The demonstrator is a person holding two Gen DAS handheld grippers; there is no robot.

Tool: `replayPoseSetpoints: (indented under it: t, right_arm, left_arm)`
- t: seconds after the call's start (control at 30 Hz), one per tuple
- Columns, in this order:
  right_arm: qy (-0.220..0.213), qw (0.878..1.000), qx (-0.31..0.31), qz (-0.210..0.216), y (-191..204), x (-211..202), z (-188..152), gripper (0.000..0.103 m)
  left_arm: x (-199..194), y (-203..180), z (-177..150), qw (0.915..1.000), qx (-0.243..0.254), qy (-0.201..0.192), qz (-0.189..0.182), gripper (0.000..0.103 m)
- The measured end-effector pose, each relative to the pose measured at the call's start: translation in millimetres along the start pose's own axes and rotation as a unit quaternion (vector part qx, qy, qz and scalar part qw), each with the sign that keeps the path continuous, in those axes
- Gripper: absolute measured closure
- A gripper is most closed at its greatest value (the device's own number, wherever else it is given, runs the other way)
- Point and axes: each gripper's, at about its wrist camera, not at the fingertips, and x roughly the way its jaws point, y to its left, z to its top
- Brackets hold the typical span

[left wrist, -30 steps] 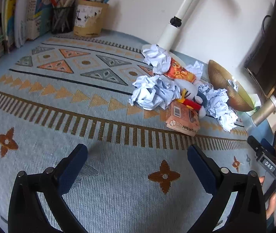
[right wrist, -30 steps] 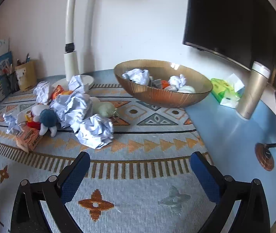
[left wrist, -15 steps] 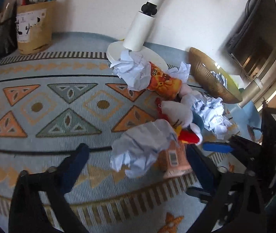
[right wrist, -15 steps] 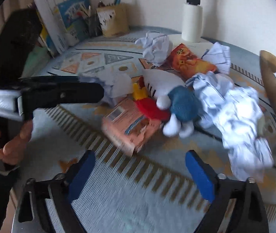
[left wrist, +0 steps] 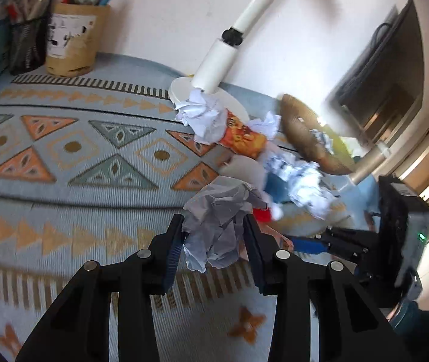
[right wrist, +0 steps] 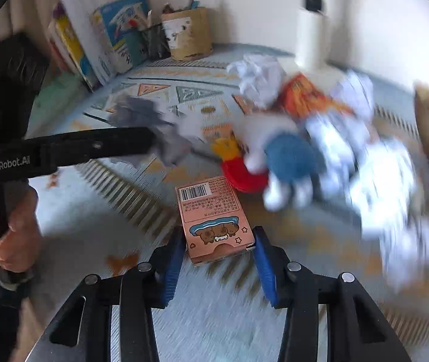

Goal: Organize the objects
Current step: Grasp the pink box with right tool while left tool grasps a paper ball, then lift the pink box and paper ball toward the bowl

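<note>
1. Crumpled white paper fills my left gripper point(left wrist: 213, 236): its jaws are narrowed onto the paper ball point(left wrist: 219, 223) at lower centre of the left view, with paper bulging above and below the pads. I judge the hold shallow, so I should lift straight and slowly toward the bowl point(left wrist: 308, 138) at centre right.

2. My right gripper point(right wrist: 216, 246) brackets the near end of the pink box point(right wrist: 214, 217) at lower centre of the right view. The blue pads point(right wrist: 173, 261) sit just beside its 2 long edges; whether they already press it I cannot tell.

3. For that grasp I would keep the pads square to the box sides and take more of its length before lifting, since only its near end lies between them.

4. Motion blur smears the right half of the right view, so I should move slowly past the pile.

5. Count, as far as I can tell: 1 box, 1 soft toy point(right wrist: 278, 157) in white, blue, red and yellow, 1 orange snack packet point(left wrist: 241, 138), 1 bowl, 1 lamp point(left wrist: 220, 60), 2 pen holders point(left wrist: 72, 42).

6. Paper balls: 1 held, at least 3 more in the pile; those in the bowl are too blurred to count.
</note>
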Motion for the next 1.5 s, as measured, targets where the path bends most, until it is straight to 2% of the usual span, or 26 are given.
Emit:
replayPoseSetpoints:
  t: [0.13, 0.27, 0.3, 0.37, 0.4, 0.43, 0.47, 0.5, 0.53, 0.57, 0.63, 0.7, 0.9, 1.07, 1.1, 1.13, 1.17, 1.23, 1.27, 1.3, 1.43, 1.5]
  right_arm:
    - [-0.011, 0.998, 0.055, -0.026, -13, -32, -40, 0.059]
    - [-0.017, 0.986, 0.115, -0.123, -36, -59, -82, 0.059]
    - [-0.016, 0.984, 0.124, -0.124, -39, -61, -86, 0.059]
    - [-0.022, 0.985, 0.128, -0.118, -42, -68, -90, 0.059]
    - [-0.017, 0.985, 0.129, -0.115, -42, -68, -91, 0.058]
    - [-0.012, 0.986, 0.129, -0.11, -41, -69, -91, 0.057]
    - [-0.011, 0.987, 0.128, -0.097, -40, -70, -91, 0.051]
    - [-0.012, 0.988, 0.13, -0.087, -41, -73, -94, 0.036]
    - [-0.016, 0.988, 0.135, -0.076, -42, -74, -96, 0.03]
    - [-0.023, 0.987, 0.144, -0.069, -44, -76, -99, 0.023]
    - [-0.032, 0.987, 0.144, -0.066, -41, -74, -100, 0.022]
    - [-0.033, 0.987, 0.139, -0.069, -37, -74, -101, 0.022]
    - [-0.035, 0.987, 0.143, -0.062, -38, -71, -96, 0.022]
    - [-0.04, 0.987, 0.125, -0.095, -40, -64, -90, 0.022]
    - [-0.039, 0.986, 0.126, -0.103, -41, -62, -90, 0.023]
    - [-0.042, 0.985, 0.126, -0.11, -42, -62, -91, 0.024]
    - [-0.047, 0.984, 0.123, -0.119, -43, -62, -93, 0.028]
    - [-0.053, 0.983, 0.106, -0.141, -40, -62, -95, 0.041]
    - [-0.058, 0.982, 0.092, -0.154, -36, -62, -96, 0.055]
    - [-0.063, 0.982, 0.078, -0.159, -32, -62, -98, 0.063]
    - [-0.076, 0.985, 0.08, -0.129, -33, -67, -104, 0.063]
    - [-0.076, 0.987, 0.094, -0.109, -37, -71, -107, 0.063]
  left_arm:
    - [-21, -9, -29, 0.9998, 0.007, -0.007, 0.018, 0.067]
    - [-22, -16, -55, 0.9985, 0.009, -0.014, 0.053, 0.067]
    - [-20, -19, -59, 0.9984, 0.008, -0.016, 0.054, 0.066]
    - [-21, -25, -65, 0.9961, 0.019, -0.015, 0.084, 0.058]
    - [-21, -27, -66, 0.9958, 0.026, -0.01, 0.088, 0.057]
    - [-20, -28, -69, 0.9972, 0.031, 0.008, 0.068, 0.056]
    - [-20, -30, -73, 0.9978, 0.035, 0.032, 0.046, 0.055]
    - [-20, -33, -79, 0.997, 0.045, 0.054, 0.034, 0.053]
    - [-21, -35, -84, 0.9958, 0.056, 0.061, 0.039, 0.044]
    - [-25, -39, -89, 0.994, 0.074, 0.06, 0.054, 0.03]
    - [-32, -45, -98, 0.9896, 0.101, 0.047, 0.091, 0.018]
    - [-36, -44, -99, 0.9885, 0.101, 0.046, 0.102, 0.018]
    - [-25, -40, -77, 0.9933, 0.072, 0.033, 0.083, 0.018]
    - [-4, -35, -71, 0.9906, 0.036, 0.03, 0.129, 0.022]
    - [-4, -39, -72, 0.989, 0.045, 0.022, 0.14, 0.026]
    - [-3, -41, -73, 0.9887, 0.05, 0.023, 0.139, 0.045]
    - [-3, -43, -74, 0.9881, 0.058, 0.021, 0.141, 0.06]
    - [-5, -45, -76, 0.9874, 0.063, 0.014, 0.144, 0.062]
    - [-7, -45, -77, 0.9874, 0.063, 0.011, 0.145, 0.062]
    - [-9, -46, -77, 0.9873, 0.065, 0.004, 0.145, 0.062]
    - [-23, -53, -81, 0.9869, 0.081, -0.036, 0.135, 0.062]
    - [-22, -54, -82, 0.9863, 0.077, -0.035, 0.142, 0.062]
